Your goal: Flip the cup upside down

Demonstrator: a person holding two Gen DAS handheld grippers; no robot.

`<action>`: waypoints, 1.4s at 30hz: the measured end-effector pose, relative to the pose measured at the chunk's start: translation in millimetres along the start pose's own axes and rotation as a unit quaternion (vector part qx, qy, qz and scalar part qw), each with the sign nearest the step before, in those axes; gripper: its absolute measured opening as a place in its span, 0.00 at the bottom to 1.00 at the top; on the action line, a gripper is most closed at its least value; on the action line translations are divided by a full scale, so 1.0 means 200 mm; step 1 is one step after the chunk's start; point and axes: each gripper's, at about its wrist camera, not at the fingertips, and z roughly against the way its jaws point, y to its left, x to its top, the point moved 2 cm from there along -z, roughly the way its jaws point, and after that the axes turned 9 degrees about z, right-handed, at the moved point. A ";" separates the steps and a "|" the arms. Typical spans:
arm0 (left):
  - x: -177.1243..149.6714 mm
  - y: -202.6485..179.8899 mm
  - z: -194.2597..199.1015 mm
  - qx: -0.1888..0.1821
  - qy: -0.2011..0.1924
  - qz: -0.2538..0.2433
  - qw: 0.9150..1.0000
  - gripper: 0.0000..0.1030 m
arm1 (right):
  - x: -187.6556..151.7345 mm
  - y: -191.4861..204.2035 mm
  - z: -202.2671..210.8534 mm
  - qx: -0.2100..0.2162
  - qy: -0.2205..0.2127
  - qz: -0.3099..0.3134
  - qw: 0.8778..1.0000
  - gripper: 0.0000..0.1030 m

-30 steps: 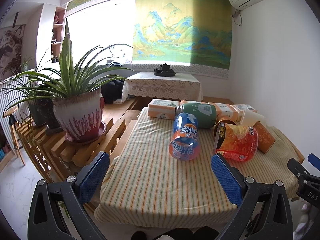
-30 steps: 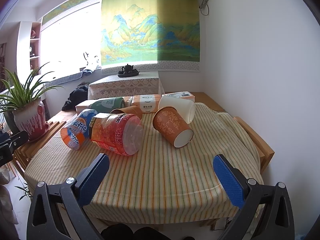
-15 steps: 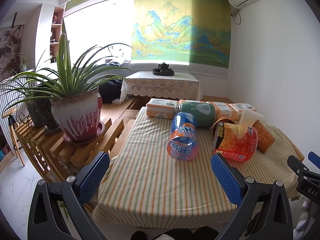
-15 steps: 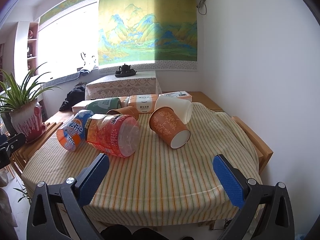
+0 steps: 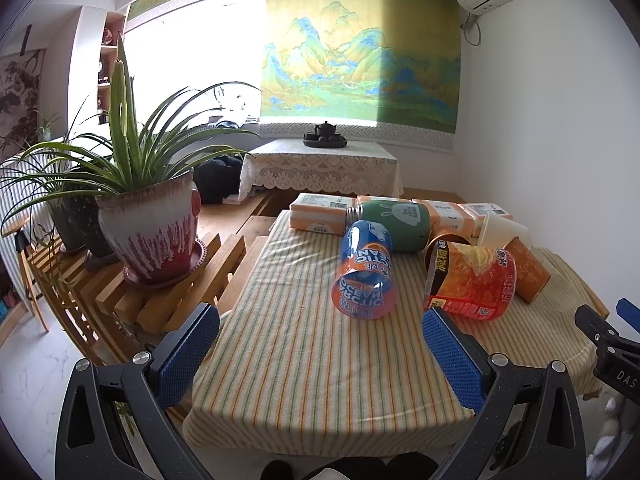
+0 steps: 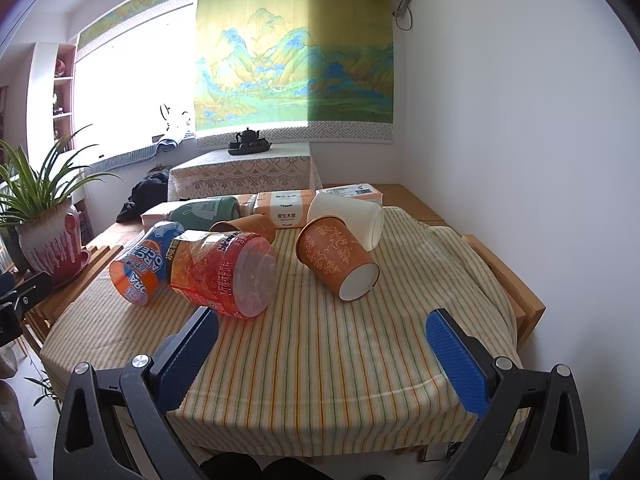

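Observation:
Several cups lie on their sides on the striped tablecloth (image 5: pixel 304 352). A blue-and-orange cup (image 5: pixel 365 272) (image 6: pixel 138 268) points its open mouth toward me, just ahead of my left gripper (image 5: pixel 320 354), which is open and empty. A red-orange clear cup (image 5: pixel 470 282) (image 6: pixel 224 272) lies beside it. An orange paper cup (image 6: pixel 338 258) (image 5: pixel 528 270) and a white paper cup (image 6: pixel 348 216) lie further right, ahead of my right gripper (image 6: pixel 322 354), which is open and empty near the front edge.
A green bottle (image 5: pixel 394 222) and tissue packs (image 5: pixel 320 216) lie at the table's far side. A potted plant (image 5: pixel 150 228) stands on a wooden rack to the left. A white wall (image 6: pixel 520 120) is at the right. A lace-covered table (image 5: pixel 320 168) with a teapot stands behind.
Both grippers have drifted slightly closer to the table and cups. Nothing on the table has moved and both grippers stay open.

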 end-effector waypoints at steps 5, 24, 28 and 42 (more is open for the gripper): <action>0.00 0.01 -0.02 -0.001 0.004 0.002 1.000 1.00 | 0.00 0.00 -0.01 0.001 0.000 0.001 1.000 0.99; 0.00 0.03 -0.08 -0.001 0.016 0.002 1.000 1.00 | 0.05 0.00 -0.08 0.022 0.012 -0.004 1.000 0.99; 0.00 0.04 -0.10 -0.001 0.019 0.002 1.000 1.00 | 0.12 -0.02 -0.11 0.050 0.020 -0.015 0.998 0.99; -0.01 0.10 -0.17 0.008 0.028 0.012 1.000 1.00 | 0.56 0.04 -0.60 0.177 0.125 0.000 0.976 0.99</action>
